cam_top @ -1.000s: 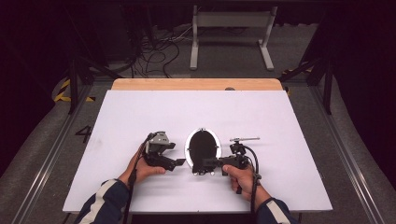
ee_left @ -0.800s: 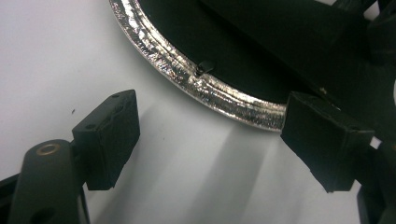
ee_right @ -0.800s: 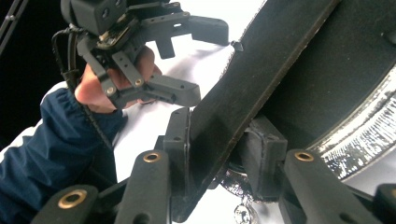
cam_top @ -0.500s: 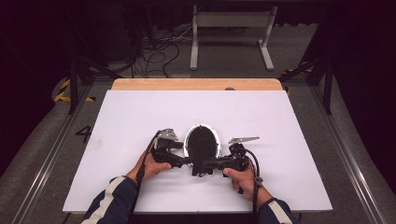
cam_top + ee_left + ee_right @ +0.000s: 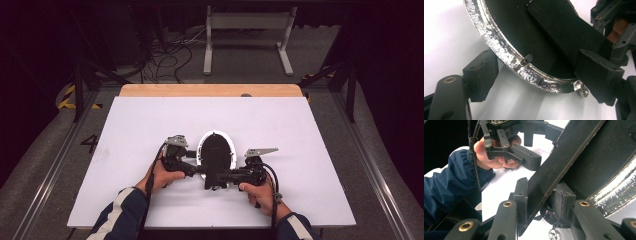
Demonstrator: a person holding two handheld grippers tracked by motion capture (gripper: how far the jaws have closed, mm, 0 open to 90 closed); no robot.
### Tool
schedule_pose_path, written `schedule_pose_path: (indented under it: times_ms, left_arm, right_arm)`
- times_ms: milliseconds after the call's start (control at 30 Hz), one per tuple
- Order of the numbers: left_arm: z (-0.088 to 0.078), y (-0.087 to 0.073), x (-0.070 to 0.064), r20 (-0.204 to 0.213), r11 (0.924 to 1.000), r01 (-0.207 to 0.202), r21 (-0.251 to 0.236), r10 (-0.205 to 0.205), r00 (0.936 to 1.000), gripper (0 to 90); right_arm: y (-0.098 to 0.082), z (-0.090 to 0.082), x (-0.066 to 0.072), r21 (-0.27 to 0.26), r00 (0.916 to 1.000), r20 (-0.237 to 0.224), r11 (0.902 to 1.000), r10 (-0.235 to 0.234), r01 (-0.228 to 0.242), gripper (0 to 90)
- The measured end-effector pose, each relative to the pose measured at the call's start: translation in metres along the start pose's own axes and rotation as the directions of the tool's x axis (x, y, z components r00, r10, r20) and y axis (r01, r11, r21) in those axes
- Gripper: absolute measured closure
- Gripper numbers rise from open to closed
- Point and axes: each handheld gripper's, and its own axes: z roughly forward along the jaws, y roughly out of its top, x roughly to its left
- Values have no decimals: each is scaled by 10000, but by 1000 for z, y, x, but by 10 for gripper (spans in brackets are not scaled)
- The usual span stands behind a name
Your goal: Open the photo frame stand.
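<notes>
An oval picture frame point(image 5: 202, 149) with a shiny silver rim point(image 5: 499, 50) lies face down on the white table, its black back point(image 5: 519, 30) up. A flat black stand strut point(image 5: 564, 160) runs along the back toward the near end. My left gripper point(image 5: 196, 169) reaches in from the left. Its jaws stand wide open on either side of the frame's near rim point(image 5: 540, 82), one pad point(image 5: 482, 75) just outside the rim. My right gripper point(image 5: 221, 178) comes from the right. Its jaws have just been closing and its pads point(image 5: 522, 195) clamp the strut.
The white table top point(image 5: 300, 130) has bare room all around the frame. A wooden board edge point(image 5: 210, 90) lines its far side. Beyond stand a metal stand point(image 5: 247, 35) and floor cables point(image 5: 170, 55). The person's other hand point(image 5: 496, 157) and dark blue sleeve point(image 5: 446, 187) are close by.
My left gripper has edged right, so its jaws now straddle the frame's near rim. The right gripper has stayed at the near end of the frame.
</notes>
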Motion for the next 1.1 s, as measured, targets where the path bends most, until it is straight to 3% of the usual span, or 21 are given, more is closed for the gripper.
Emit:
schedule_pose_path:
  times_ms: [100, 400, 533, 700, 800, 967, 1100]
  left_arm:
    - [1, 0, 3, 262, 9994, 284, -204, -279, 9993, 205]
    - [8, 3, 3, 605, 9968, 588, -536, -556, 9966, 184]
    - [1, 4, 3, 871, 9928, 699, -974, -615, 9943, 242]
    - [-4, 5, 0, 934, 9909, 519, -1245, -404, 9948, 281]
    - [-8, 6, -2, 829, 9904, 246, -1358, -134, 9965, 353]
    - [-13, 6, -2, 736, 9891, -76, -1471, 186, 9971, 593]
    - [-15, 7, -5, 584, 9886, -243, -1484, 333, 9977, 652]
  right_arm:
    - [0, -1, 0, 11, 10000, -39, 10000, 25, -25, 685]
    - [-1, -1, 2, 46, 9992, -80, 9992, -389, 390, 697]
    - [0, -3, 2, 168, 9991, -41, 9989, -432, 432, 699]
    - [0, -5, 0, 150, 9994, 84, 9993, -334, 332, 720]
    - [-1, -6, 0, 163, 9992, 217, 9993, -338, 335, 728]
    - [-1, -8, -2, 172, 9988, 420, 9995, -253, 246, 735]
    - [-1, -8, -3, 172, 9987, 463, 9997, -201, 193, 735]
